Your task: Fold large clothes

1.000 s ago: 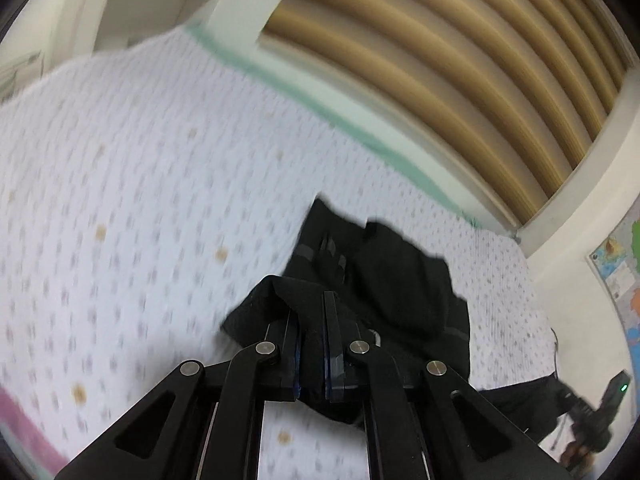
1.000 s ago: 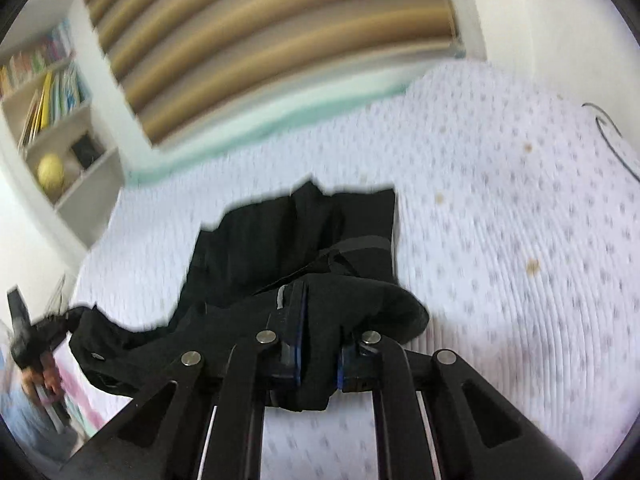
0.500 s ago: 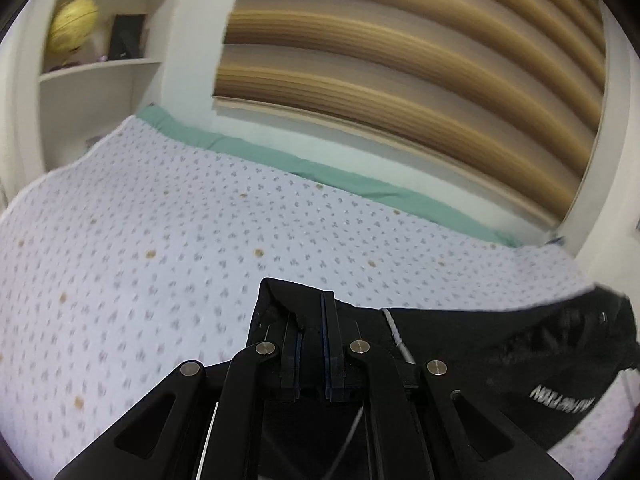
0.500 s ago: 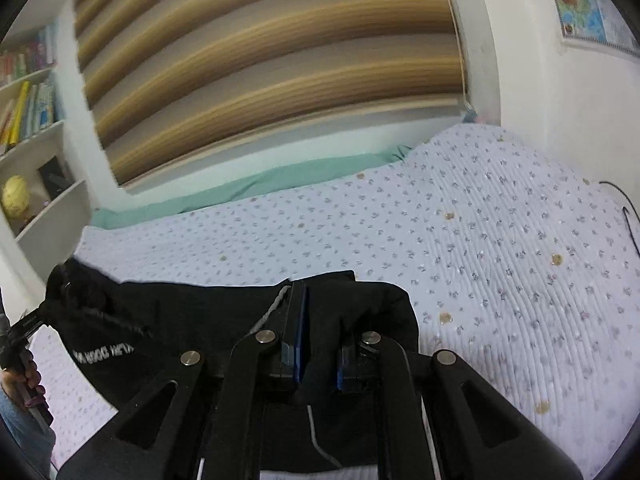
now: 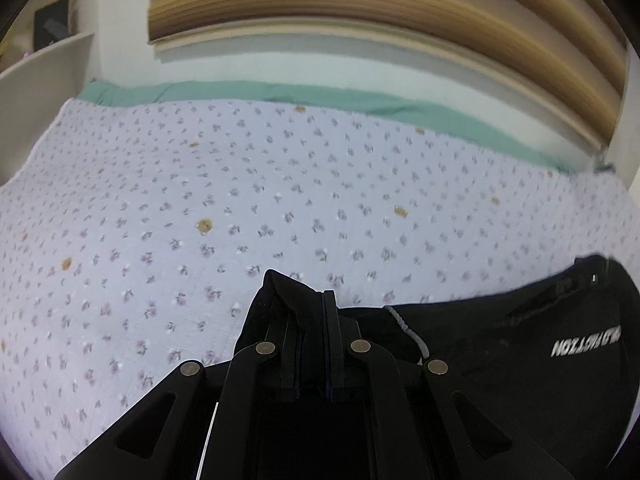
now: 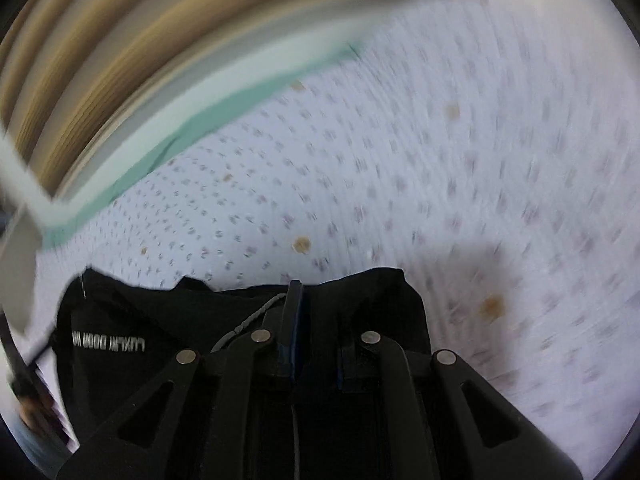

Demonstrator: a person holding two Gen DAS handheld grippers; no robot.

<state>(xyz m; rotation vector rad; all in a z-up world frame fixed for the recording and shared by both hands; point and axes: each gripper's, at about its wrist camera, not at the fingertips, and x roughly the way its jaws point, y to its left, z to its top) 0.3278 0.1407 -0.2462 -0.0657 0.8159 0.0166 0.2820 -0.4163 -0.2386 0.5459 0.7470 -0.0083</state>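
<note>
A black garment [image 5: 520, 344] with white lettering and a grey drawstring hangs stretched between my two grippers above the bed. My left gripper [image 5: 312, 300] is shut on one end of its top edge; the cloth runs off to the right. In the right wrist view, my right gripper [image 6: 316, 296] is shut on the other end of the garment [image 6: 140, 320], which runs off to the left. The lower part of the garment is hidden behind the gripper bodies.
A bed with a pale floral bedspread [image 5: 240, 208] fills both views [image 6: 440, 184]. A green sheet edge [image 5: 360, 100] lies along the far side under striped brown blinds [image 5: 360, 4]. A white shelf [image 5: 40, 64] stands at the far left.
The garment went from a crumpled heap on the bed to being lifted and stretched out between both grippers. Both grippers have since tipped down toward the bedspread; the right view is blurred by motion.
</note>
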